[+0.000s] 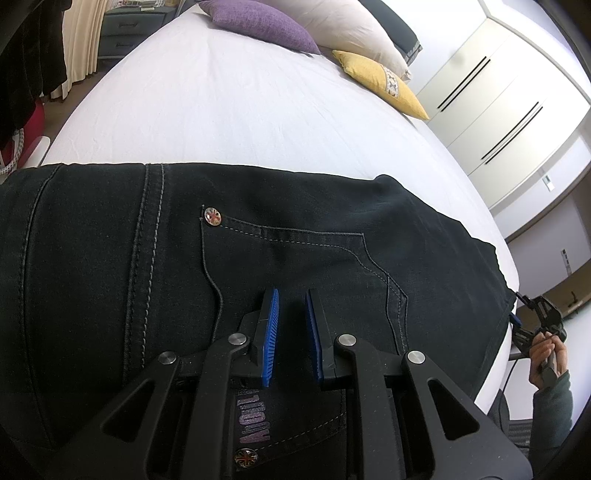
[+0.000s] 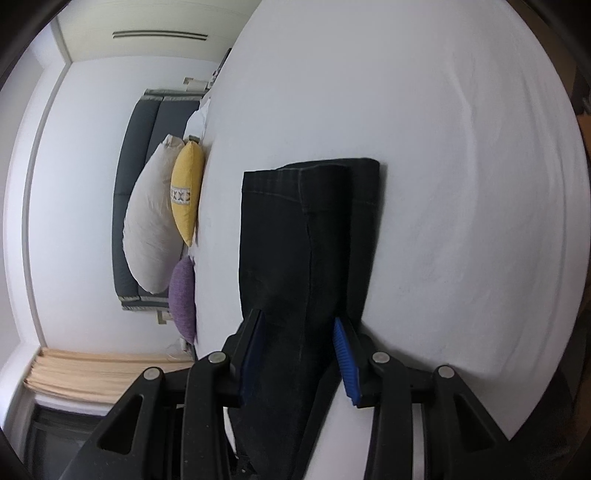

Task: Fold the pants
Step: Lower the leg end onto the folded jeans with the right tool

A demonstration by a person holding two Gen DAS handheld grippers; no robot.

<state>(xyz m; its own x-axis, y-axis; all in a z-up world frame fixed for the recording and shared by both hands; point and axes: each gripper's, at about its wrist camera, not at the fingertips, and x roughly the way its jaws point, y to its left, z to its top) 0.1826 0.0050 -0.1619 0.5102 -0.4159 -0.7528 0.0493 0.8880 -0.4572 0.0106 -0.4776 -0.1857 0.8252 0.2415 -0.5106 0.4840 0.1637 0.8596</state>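
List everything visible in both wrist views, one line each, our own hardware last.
pants: 1, black denim, flat along the near edge of the bed, back pocket up
rivets: 2, metal, at back pocket corners
bed sheet: 1, white, covers the bed
purple cushion: 1, at the head of the bed
large pillow: 1, off-white, against the headboard
yellow cushion: 1, patterned band, beside the large pillow
headboard: 1, dark grey, on the wall
wardrobe: 1, white, dark slot handles, beside the bed
curtain: 1, cream
left gripper: blue pads, jaws apart above the pocket
right gripper: blue pads, jaws straddling the pants' end
right hand: holds the right gripper
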